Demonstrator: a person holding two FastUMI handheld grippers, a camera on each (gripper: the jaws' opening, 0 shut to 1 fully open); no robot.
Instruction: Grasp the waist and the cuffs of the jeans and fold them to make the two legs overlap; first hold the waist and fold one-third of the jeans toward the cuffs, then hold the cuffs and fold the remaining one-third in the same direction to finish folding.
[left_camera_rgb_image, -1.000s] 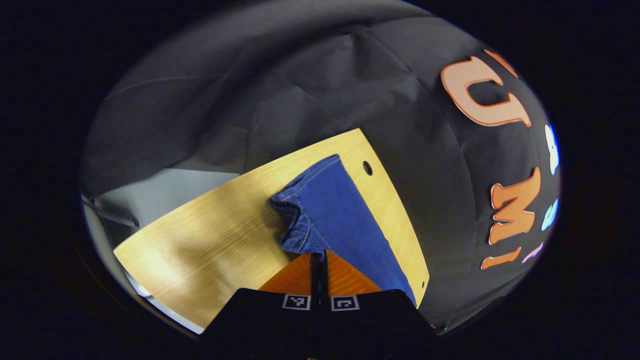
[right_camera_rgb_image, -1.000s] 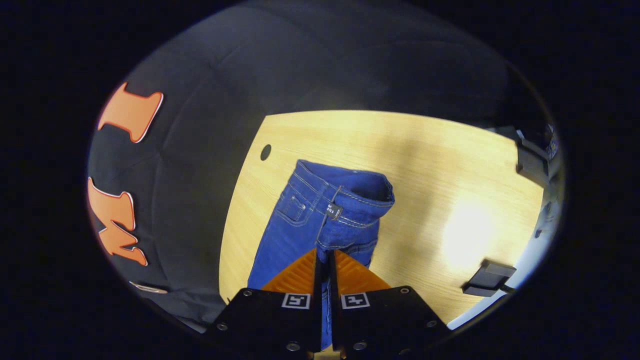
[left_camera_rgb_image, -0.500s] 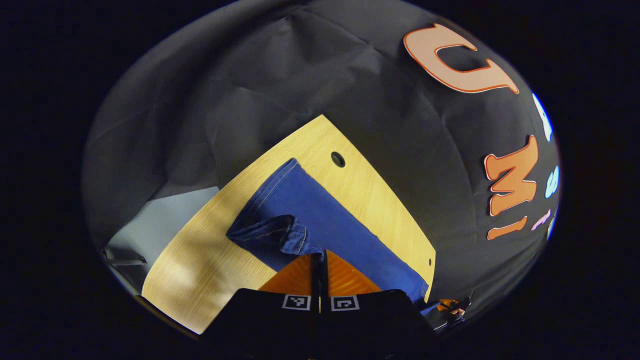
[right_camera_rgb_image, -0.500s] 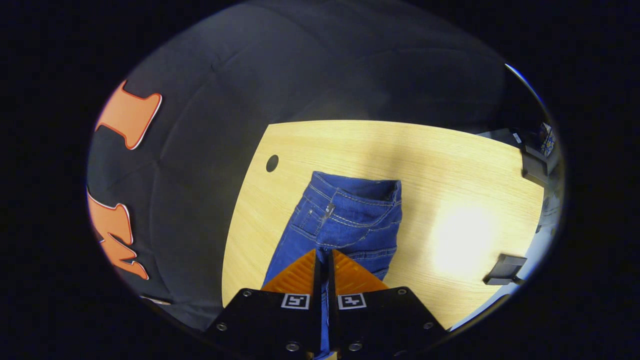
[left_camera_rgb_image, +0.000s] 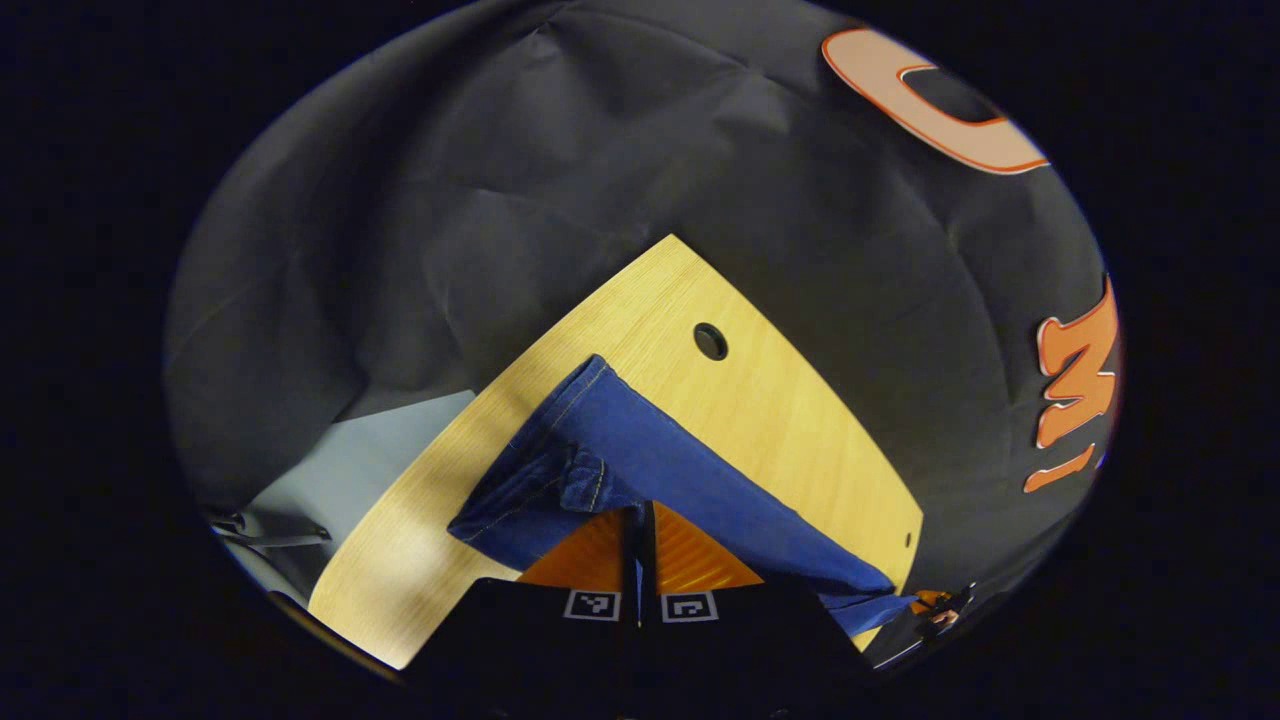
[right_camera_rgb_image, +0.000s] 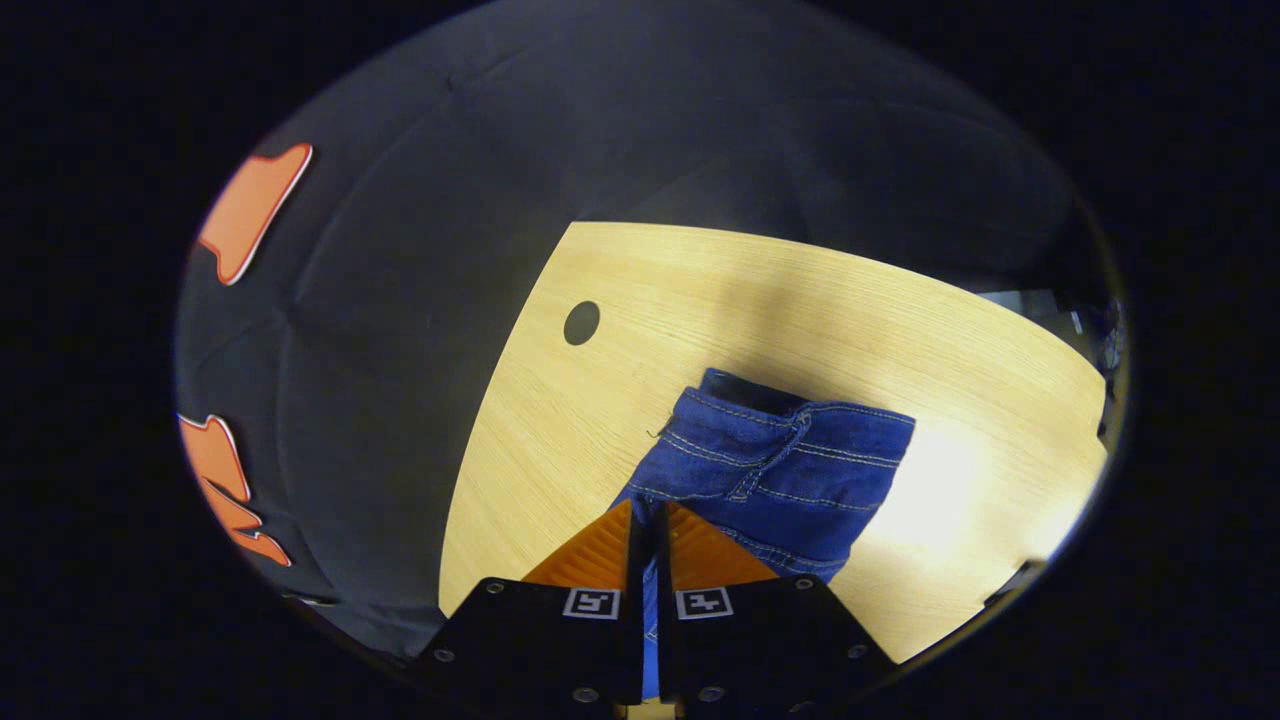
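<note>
In the left gripper view, the left gripper (left_camera_rgb_image: 638, 520) has its orange fingers pressed together on a fold of the blue jeans (left_camera_rgb_image: 640, 460), which lie across the wooden table (left_camera_rgb_image: 780, 420) just below its round cable hole (left_camera_rgb_image: 710, 341). In the right gripper view, the right gripper (right_camera_rgb_image: 648, 520) pinches the jeans' waist (right_camera_rgb_image: 790, 455), right of that hole.

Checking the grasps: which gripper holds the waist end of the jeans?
The right gripper: belt loop and waistband stitching of the jeans show past its fingers. The left gripper holds a cuff.
</note>
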